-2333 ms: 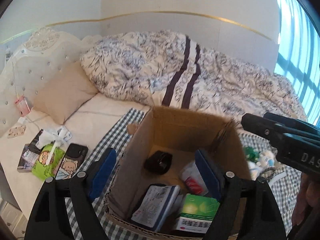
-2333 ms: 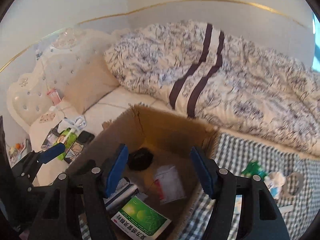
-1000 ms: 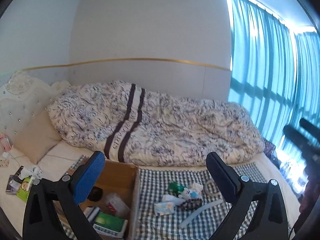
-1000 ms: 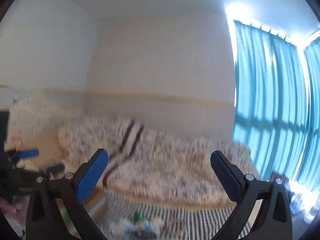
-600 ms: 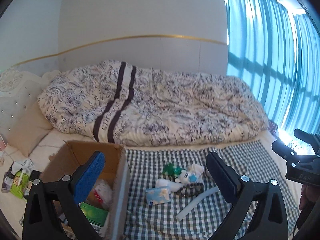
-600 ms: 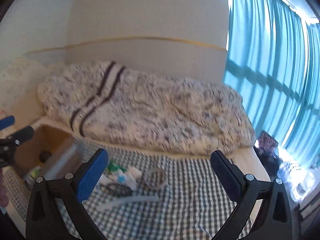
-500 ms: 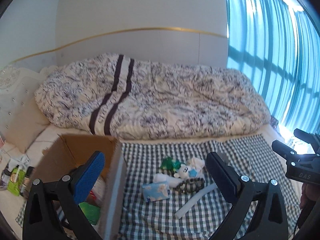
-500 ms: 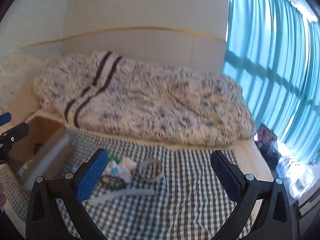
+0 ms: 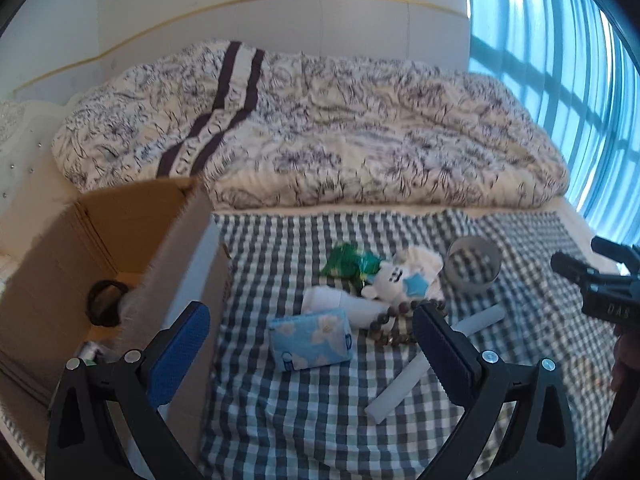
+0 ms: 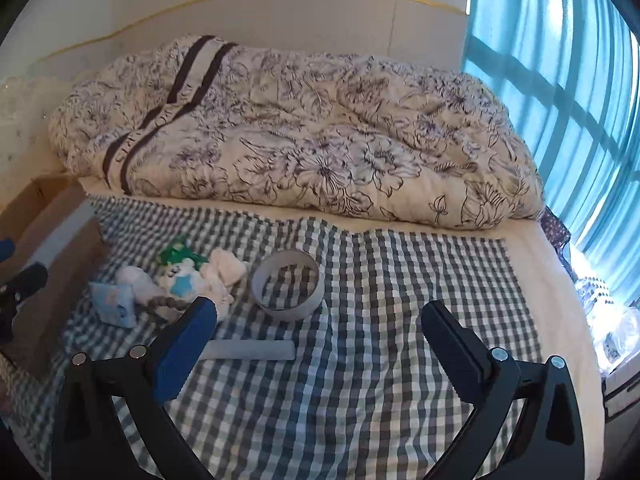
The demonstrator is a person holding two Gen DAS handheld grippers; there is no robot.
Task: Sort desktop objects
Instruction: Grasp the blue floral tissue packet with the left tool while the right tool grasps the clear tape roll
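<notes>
Left wrist view: I hold the left gripper (image 9: 308, 344) spread wide and empty above the tissue pack (image 9: 309, 338), whose long axis runs left-right, just right of the cardboard box (image 9: 132, 232). Beads (image 9: 394, 320) and plush toy (image 9: 394, 278) crowd its far-right side. My right gripper (image 10: 320, 334) also gapes empty.

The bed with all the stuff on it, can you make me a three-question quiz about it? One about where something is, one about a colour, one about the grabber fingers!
1. Where is the cardboard box?
A left of the pile
B on the quilt
C by the curtain

2. What colour is the tissue pack?
A red
B blue
C black

3. How are the left gripper fingers?
A shut on a toy
B spread open
C holding tape

Answers: 1 A, it stands left of the pile; 2 B, blue with pale flowers; 3 B, wide apart, nothing between them.
</notes>
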